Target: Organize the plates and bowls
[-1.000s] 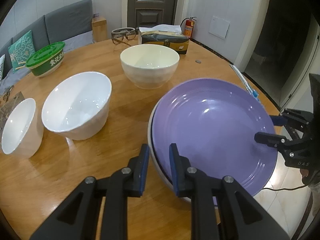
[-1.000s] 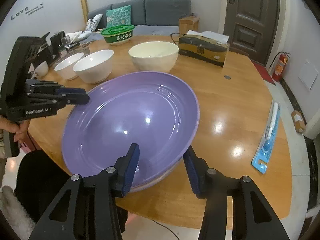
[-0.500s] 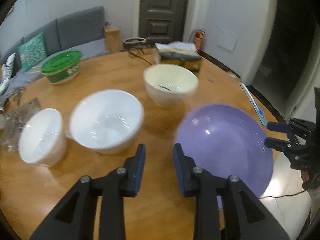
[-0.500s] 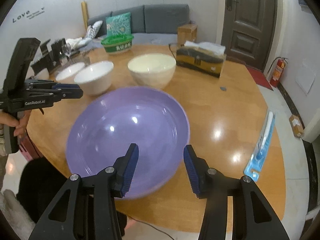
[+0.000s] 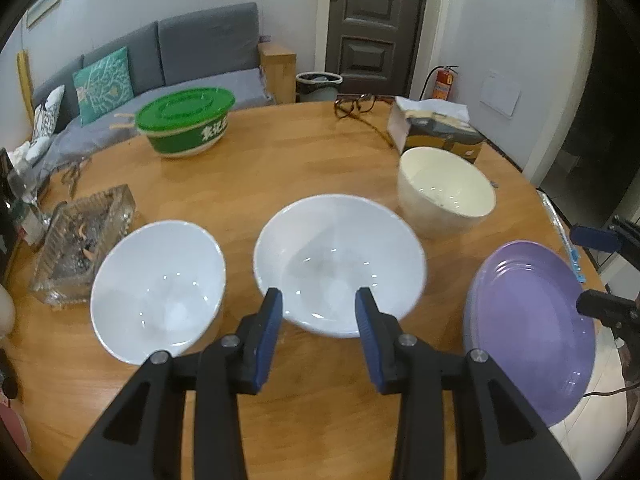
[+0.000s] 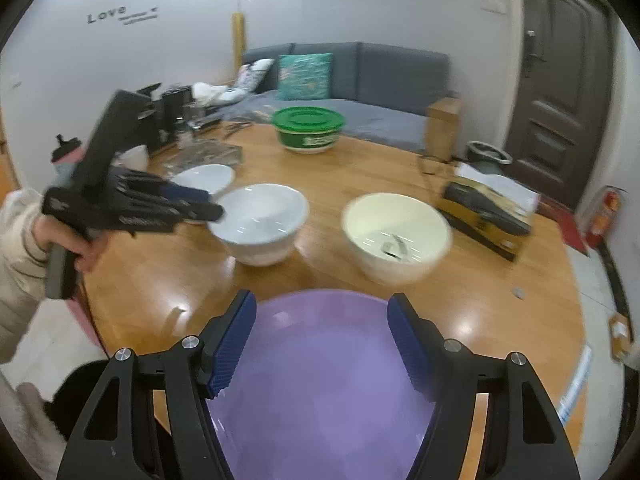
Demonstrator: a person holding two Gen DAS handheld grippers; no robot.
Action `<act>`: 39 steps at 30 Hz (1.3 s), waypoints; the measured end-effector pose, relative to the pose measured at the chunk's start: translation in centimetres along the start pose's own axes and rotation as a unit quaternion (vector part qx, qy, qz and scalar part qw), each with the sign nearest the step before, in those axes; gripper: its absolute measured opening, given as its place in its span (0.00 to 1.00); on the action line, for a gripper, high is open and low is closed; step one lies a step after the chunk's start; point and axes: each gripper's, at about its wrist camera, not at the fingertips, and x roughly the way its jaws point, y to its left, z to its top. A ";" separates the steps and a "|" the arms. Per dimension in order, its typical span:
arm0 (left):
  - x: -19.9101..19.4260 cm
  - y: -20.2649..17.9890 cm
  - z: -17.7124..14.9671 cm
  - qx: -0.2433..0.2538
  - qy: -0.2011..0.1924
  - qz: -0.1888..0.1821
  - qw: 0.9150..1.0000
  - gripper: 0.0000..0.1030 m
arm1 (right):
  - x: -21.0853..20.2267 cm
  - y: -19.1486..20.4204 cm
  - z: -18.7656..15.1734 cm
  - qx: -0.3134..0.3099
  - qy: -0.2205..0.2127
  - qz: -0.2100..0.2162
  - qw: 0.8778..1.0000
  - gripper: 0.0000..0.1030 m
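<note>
Purple plate [image 5: 532, 332], two white bowls [image 5: 340, 264], cream bowl [image 5: 446, 192], green lidded bowl [image 5: 184, 120], brown table [image 5: 280, 168].

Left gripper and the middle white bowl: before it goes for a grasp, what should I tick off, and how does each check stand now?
1. Left gripper free of load: ok, jaws opening, nothing between them.
2. Middle white bowl upright and empty: ok.
3. Gap to the small white bowl: ok, apart.
4. Gap to the cream bowl: ok, apart.
5. Purple plate released: ok, right gripper jaws opening above it.
6. Gripper lined up on the rim: cannot tell.
</note>
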 end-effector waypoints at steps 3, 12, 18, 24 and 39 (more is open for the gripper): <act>0.8 0.6 -0.2 -0.002 0.004 0.000 1.000 0.33 | 1.9 1.1 1.2 -0.021 0.011 0.020 1.000 0.69; 3.1 1.8 0.5 -0.016 0.014 0.003 1.000 0.33 | 8.8 3.2 3.5 -0.056 0.066 0.060 0.994 0.69; 4.8 2.0 0.8 -0.024 0.021 0.001 0.999 0.33 | 12.3 4.1 4.3 -0.067 0.102 0.077 0.990 0.69; 5.2 2.0 1.3 -0.020 0.018 0.002 1.000 0.32 | 14.5 4.2 4.6 -0.077 0.107 0.090 0.987 0.78; 4.3 1.5 0.2 -0.007 0.024 -0.011 1.000 0.19 | 14.5 5.0 3.8 -0.091 0.104 0.074 0.988 0.80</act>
